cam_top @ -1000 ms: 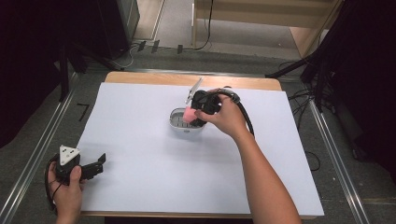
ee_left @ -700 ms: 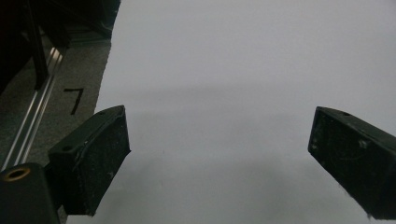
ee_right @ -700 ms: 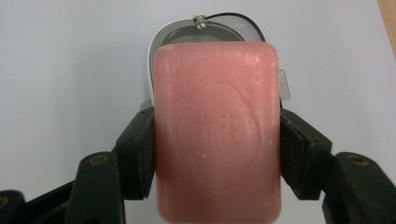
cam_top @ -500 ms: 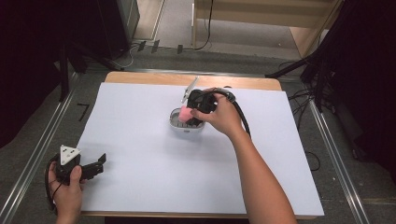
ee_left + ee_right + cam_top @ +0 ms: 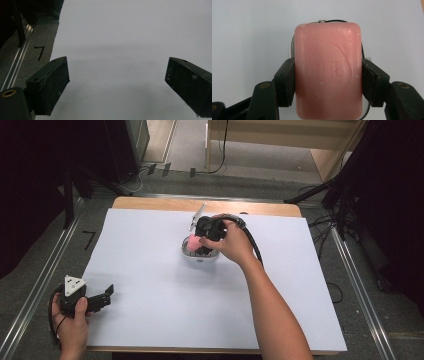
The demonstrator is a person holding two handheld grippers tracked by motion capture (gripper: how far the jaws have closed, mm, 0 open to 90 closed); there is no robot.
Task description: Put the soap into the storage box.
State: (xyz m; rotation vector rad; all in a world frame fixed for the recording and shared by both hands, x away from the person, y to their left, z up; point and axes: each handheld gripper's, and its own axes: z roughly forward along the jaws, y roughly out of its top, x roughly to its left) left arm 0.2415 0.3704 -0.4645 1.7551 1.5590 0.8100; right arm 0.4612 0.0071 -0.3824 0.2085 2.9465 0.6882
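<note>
Since the earlier frames your right hand has shifted only slightly over the dish, a little toward the left of the high view, and the soap has stayed in its grip; your left hand has kept its place at the lower left.

Your right gripper is clamped on the soap: in the right gripper view both black jaws press the bar's long sides, one at the left and one at the right of centre frame. The bar is pink, with rounded corners and an embossed oval stamp facing the camera, and it stands upright in that view. Behind it you can see the thin rim of the dish peeking out on both sides of the bar, against the white sheet.

In the high view the soap sits at the centre of the frame, right at the dish. I cannot tell whether the bar touches it.

Your left gripper has its jaws spread wide with nothing between them, just bare sheet. In the high view it rests at the sheet's lower left edge, well apart from the dish.
</note>
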